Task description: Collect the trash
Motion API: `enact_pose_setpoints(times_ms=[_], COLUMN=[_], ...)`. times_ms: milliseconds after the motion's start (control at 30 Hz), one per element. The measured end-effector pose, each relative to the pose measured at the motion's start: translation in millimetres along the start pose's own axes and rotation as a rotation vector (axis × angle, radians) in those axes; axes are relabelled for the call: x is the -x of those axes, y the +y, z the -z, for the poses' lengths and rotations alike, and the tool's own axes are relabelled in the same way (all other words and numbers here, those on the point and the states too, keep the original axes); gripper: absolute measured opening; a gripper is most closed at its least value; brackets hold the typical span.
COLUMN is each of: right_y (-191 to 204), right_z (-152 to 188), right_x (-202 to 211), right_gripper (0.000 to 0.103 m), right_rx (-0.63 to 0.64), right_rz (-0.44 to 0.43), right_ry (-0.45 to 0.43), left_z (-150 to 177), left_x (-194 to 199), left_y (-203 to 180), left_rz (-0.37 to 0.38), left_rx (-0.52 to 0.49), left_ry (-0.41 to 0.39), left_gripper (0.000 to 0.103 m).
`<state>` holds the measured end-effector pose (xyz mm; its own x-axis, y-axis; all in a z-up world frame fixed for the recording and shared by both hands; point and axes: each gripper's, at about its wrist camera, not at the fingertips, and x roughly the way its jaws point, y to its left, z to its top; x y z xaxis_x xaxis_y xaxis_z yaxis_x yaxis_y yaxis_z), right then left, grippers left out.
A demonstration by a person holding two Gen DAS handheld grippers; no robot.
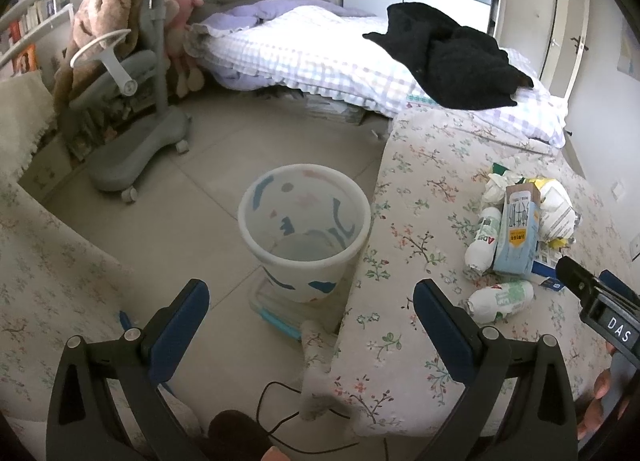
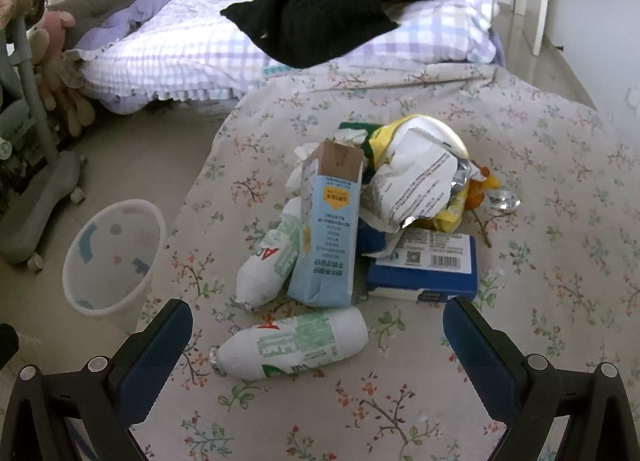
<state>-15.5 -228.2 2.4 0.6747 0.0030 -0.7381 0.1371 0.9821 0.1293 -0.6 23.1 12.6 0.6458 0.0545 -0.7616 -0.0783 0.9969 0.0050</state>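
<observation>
Nothing looks collected yet: the bin on the floor beside the floral-covered table appears empty, though its bottom is dim. The whole trash pile sits on the table, with the nearest bottle just ahead of the right gripper, jaws spread, empty. The left gripper hangs over the floor, likewise spread. Items under the pile stay hidden.

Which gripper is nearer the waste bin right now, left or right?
Left. The left gripper is open and aimed at the waste bin, which stands on the floor just ahead. The right gripper is open over the floral cover, facing the nearest white bottle.
</observation>
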Motion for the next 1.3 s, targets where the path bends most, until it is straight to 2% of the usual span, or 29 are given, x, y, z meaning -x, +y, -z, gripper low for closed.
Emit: enact_pose_setpoints(times_ms=[1300], right_y=[5.4], right_z=[-2.5], right_x=[6.2], right_gripper=[0.103], right_rx=[0.021], right_rz=[-0.018], right_ry=[-0.005], left_z=[-4.6], left_x=[0.9], left_y=[6.0], left_rz=[0.0], left_rx=[0.026], left_ry=[-0.019], left_gripper=[0.103])
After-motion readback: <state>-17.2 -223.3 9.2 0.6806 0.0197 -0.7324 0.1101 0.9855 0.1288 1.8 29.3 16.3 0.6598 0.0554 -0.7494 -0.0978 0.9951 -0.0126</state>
